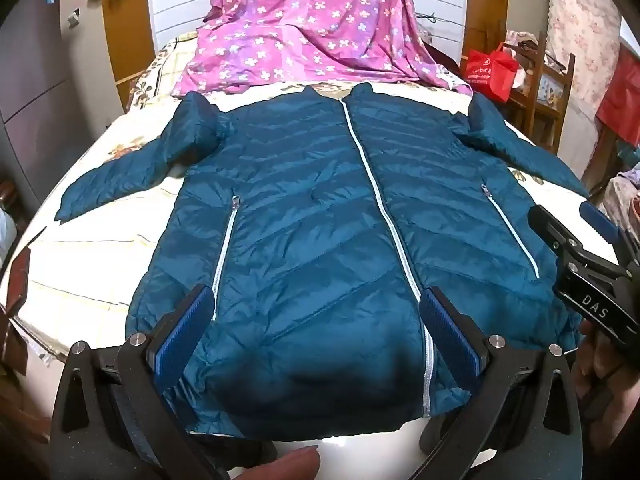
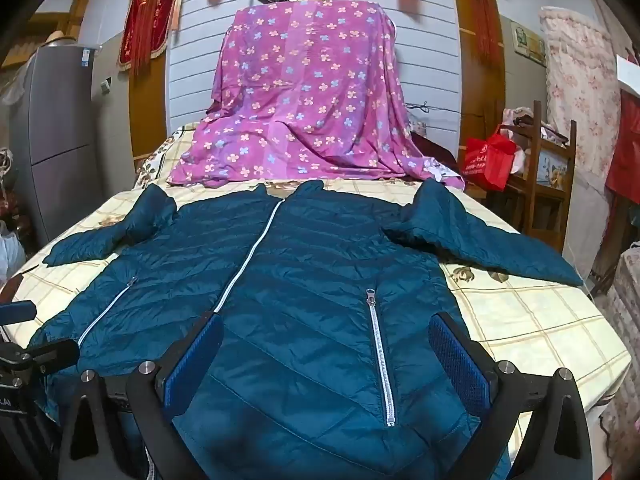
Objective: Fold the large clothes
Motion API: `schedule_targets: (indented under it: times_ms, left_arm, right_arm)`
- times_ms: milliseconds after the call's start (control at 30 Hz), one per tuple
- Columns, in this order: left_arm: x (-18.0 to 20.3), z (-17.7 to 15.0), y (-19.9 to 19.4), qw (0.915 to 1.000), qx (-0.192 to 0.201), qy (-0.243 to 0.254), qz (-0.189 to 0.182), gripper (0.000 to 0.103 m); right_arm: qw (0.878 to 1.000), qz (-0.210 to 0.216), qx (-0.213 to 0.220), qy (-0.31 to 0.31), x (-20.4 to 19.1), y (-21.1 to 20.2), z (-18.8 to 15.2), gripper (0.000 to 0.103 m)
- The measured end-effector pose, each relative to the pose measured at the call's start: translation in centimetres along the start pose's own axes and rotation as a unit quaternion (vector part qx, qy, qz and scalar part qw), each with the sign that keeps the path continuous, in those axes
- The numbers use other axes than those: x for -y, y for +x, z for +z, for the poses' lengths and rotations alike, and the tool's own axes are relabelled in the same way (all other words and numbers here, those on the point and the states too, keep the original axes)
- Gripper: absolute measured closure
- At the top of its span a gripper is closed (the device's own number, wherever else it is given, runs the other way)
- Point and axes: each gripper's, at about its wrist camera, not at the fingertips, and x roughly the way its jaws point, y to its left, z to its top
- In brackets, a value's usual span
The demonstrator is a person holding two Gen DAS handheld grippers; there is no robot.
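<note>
Home bedroom: bed (image 2: 540,320), fridge (image 2: 56,128).

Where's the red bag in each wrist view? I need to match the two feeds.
Left wrist: red bag at upper right, beside the wooden shelf.
Right wrist: red bag at right of centre, beside the same shelf.
Shared landmark: the purple floral sheet beyond the jacket's collar.

Teal quilted puffer jacket (image 1: 304,216) (image 2: 304,280) lies flat, front up, on bed, unfolded. White centre zipper (image 1: 376,192) (image 2: 248,264) closed, running collar to hem. Two white pocket zippers, slanted, one per side. Both sleeves spread outward, bent at shoulder. Collar toward far end, hem nearest cameras. Fabric lightly wrinkled.
</note>
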Motion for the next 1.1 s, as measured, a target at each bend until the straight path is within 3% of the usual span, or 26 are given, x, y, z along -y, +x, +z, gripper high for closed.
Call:
schedule_targets:
  times_ms: [600, 767, 933, 1100]
  left_arm:
    - [1.2, -0.3, -0.2, 1.0, -0.005, 0.003, -0.005, 0.0]
    - [0.4, -0.5, 0.1, 0.9998, -0.008, 0.001, -0.016, 0.0]
    - [-0.4, -0.6, 0.7, 0.9977, -0.028, -0.025, -0.056, 0.0]
    - [-1.3, -0.9, 1.6, 0.9964, -0.037, -0.045, -0.061, 0.0]
  right_arm:
    - [1.0, -0.002, -0.001, -0.002, -0.5, 0.1, 0.0, 0.001]
    - [1.0, -0.002, -0.004, -0.001, -0.4, 0.4, 0.0, 0.001]
    - [1.0, 0.001, -0.001, -0.002, -0.5, 0.6, 0.2, 0.001]
    - [1.0, 0.003, 0.001, -0.003, -0.8, 0.7, -0.1, 0.001]
